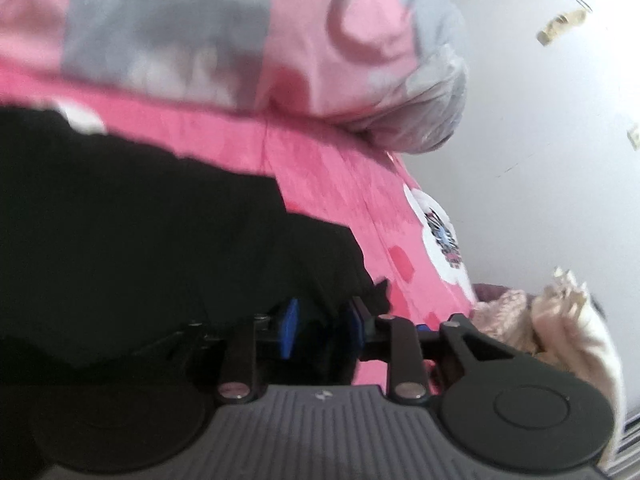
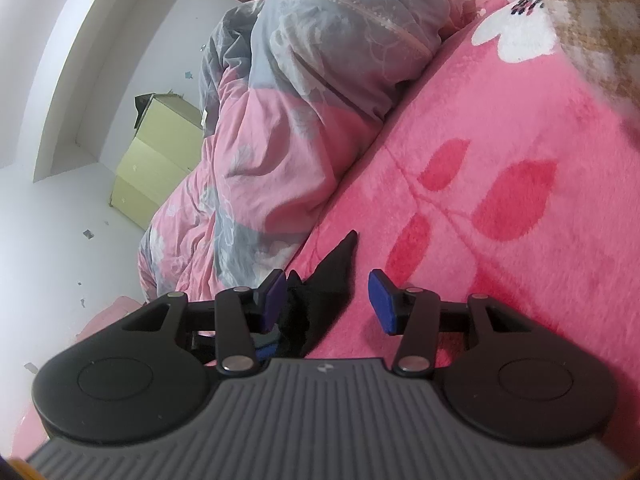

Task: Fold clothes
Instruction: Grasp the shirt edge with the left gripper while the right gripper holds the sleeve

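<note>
The black garment [image 1: 132, 248] lies spread on the pink fleece blanket [image 1: 328, 168], reaching toward the bunched pink-and-grey quilt [image 1: 224, 44] along the blanket's far edge. The left gripper [image 1: 320, 330] sits at the garment's edge with its blue pads [image 1: 289, 330] a narrow gap apart; dark cloth shows between them, but the blur hides whether the pads actually press on it, so the grip cannot be confirmed.

In the right wrist view, the right gripper [image 2: 328, 300] stands about half open over the blanket. A pointed corner of the black garment [image 2: 336, 268] pokes up beside its left pad [image 2: 274, 300], touching or nearly so, while the right pad is well clear of the cloth. Nothing is pinched there.

To fold cleanly, it seems best to centre that corner between the right pads before closing, take only one layer, and confirm the left pinch too. Then both corners can be lifted level together, keeping the edge taut and away from the quilt.
</note>
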Tool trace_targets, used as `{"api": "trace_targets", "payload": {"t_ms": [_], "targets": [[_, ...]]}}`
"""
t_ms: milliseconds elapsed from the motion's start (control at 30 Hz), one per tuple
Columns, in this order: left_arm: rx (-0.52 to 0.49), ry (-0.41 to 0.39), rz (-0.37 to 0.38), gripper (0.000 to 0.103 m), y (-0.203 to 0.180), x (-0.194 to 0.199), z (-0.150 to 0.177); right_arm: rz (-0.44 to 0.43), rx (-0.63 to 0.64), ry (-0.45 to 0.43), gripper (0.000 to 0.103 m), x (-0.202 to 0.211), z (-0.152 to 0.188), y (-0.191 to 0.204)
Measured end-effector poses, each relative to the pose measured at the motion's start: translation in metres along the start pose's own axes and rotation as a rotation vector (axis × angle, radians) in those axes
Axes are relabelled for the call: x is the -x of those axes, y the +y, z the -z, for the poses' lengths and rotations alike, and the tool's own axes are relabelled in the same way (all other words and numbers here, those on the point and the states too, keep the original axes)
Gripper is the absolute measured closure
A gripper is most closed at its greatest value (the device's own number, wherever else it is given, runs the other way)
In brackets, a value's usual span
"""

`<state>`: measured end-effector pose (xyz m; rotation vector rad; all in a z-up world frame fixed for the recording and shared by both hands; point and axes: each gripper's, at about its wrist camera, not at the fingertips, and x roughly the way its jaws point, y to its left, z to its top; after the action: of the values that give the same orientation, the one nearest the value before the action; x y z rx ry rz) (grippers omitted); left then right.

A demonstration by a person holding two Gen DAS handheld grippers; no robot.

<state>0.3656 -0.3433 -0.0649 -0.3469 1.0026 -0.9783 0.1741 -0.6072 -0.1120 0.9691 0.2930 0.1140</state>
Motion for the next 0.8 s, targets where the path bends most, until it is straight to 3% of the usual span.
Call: {"api": "trace_targets", "payload": {"t_ms": [100,167,267,367,433,500,600,800], "targets": [[-0.099,-0.044,-0.071,0.075,-0.016,0.012,0.003,-0.002,-0.004,-0.002,0.058,0.000,0.000,-0.001],[-0.223,-0.086,-0.117,0.075,-0.035,0.024,0.009,-0.002,-0.005,-0.002,0.058,0.000,0.001,-0.001],[-0.539,-0.129,-0.181,0.075,-0.081,0.029,0.033,-0.003,-0.007,-0.003,0.058,0.000,0.001,-0.001],[-0.931,-0.163,-0.316,0.076,-0.122,0.013,0.073,-0.003,-0.007,-0.003,0.058,0.000,0.001,-0.001],[-1.136,-0.175,-0.395,0.078,-0.135,-0.004,0.098,-0.003,-0.008,-0.004,0.058,0.001,0.001,-0.001],[-1.211,-0.130,-0.419,0.084,-0.138,-0.019,0.108,-0.005,-0.010,-0.004,0.058,0.001,0.001,-0.002],[-1.217,-0.079,-0.461,0.083,-0.133,-0.037,0.107,-0.006,-0.012,-0.005,0.058,0.000,0.001,-0.002],[-1.194,-0.079,-0.494,0.078,-0.126,-0.041,0.104,-0.006,-0.012,-0.007,0.058,0.001,0.002,-0.002]]}}
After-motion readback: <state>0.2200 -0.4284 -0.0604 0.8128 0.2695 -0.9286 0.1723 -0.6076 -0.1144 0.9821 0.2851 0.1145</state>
